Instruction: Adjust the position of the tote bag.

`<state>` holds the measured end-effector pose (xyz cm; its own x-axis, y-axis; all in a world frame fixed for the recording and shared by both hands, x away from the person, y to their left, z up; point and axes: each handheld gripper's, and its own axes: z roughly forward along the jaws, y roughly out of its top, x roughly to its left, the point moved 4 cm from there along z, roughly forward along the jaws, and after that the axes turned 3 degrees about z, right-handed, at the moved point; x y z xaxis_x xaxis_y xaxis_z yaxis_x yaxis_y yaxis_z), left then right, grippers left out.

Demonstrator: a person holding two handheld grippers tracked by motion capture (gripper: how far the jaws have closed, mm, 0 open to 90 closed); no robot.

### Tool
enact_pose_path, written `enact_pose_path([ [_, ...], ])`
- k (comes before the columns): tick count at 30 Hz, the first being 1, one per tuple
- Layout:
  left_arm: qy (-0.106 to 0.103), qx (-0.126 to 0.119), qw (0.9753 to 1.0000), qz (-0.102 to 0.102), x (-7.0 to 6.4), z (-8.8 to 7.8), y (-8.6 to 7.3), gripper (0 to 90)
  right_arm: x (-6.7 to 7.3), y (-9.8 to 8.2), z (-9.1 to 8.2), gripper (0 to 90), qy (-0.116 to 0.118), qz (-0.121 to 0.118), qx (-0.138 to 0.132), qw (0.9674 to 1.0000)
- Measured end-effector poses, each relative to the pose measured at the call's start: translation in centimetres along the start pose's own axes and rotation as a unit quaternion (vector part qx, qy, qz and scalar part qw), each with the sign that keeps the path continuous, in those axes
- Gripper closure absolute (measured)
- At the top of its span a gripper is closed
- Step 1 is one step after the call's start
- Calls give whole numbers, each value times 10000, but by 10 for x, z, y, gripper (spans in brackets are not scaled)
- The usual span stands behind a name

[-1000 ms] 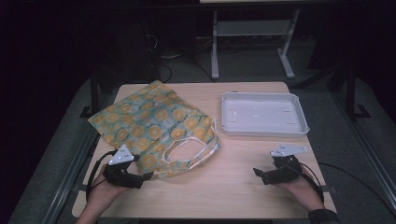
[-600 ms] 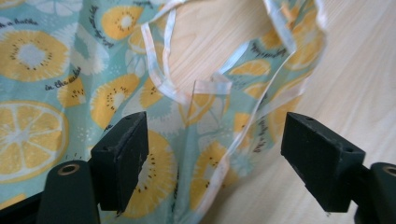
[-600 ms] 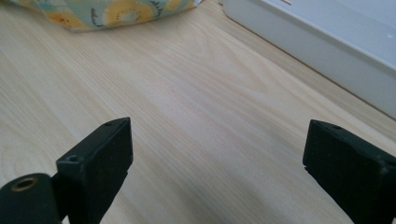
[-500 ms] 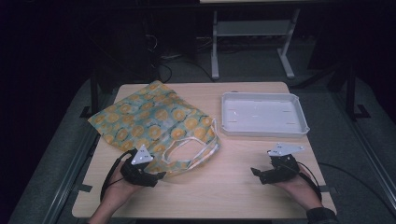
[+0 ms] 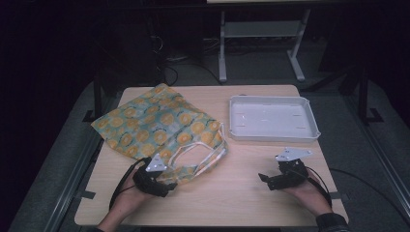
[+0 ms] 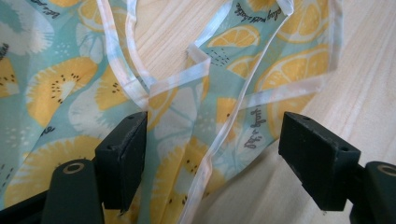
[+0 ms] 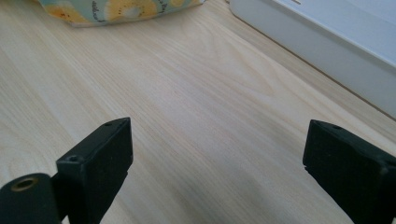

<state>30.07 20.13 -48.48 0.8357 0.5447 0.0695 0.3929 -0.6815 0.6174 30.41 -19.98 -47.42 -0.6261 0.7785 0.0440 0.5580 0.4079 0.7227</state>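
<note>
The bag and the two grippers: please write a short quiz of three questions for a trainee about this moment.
1. True or false: the left gripper has its jaws shut on the bag.
2. Which thing lies nearest the right gripper? A) bag B) tray C) cup
3. Fill in: the bag's print shows slices of ____.

Key
1. False. The jaws stand open, with the bag's corner and a strap between them, not pressed.
2. B. The white tray lies just beyond it on the table.
3. Fruit: orange and yellow slices on light blue.
</note>
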Motion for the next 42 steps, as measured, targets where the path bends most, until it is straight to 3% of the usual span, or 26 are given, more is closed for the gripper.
enact_pose_path([
  [7,-102,69,9998,185,-7,5,4,212,0,-1,-1,79,-1,22,13,10000],
  [16,-118,155,9996,224,-12,12,6,206,-1,-1,-1,79,-2,4,14,10000],
  [22,-74,99,9999,8,-7,11,9,444,-1,-1,0,80,-4,-3,31,10000],
  [24,-83,122,9999,17,-5,10,10,594,-1,-1,0,80,0,-10,38,10000],
  [25,-61,128,9999,7,-4,10,10,594,-1,-1,0,80,-1,-15,37,10000],
  [26,-40,159,9999,19,-3,9,10,648,-1,-1,0,80,-13,-8,36,10000],
  [28,-30,150,9999,-6,-3,10,10,801,-1,-1,0,81,-12,-13,42,10000],
  [29,-22,192,9998,24,-2,9,10,801,-1,-1,0,81,-12,-13,42,10000],
  [30,-78,173,9998,10,-1,8,10,856,-1,-1,0,81,-1,-26,41,10000],
  [42,-436,134,9989,-116,-2,-7,3,885,1,0,-2,133,36,-21,24,10000],
])
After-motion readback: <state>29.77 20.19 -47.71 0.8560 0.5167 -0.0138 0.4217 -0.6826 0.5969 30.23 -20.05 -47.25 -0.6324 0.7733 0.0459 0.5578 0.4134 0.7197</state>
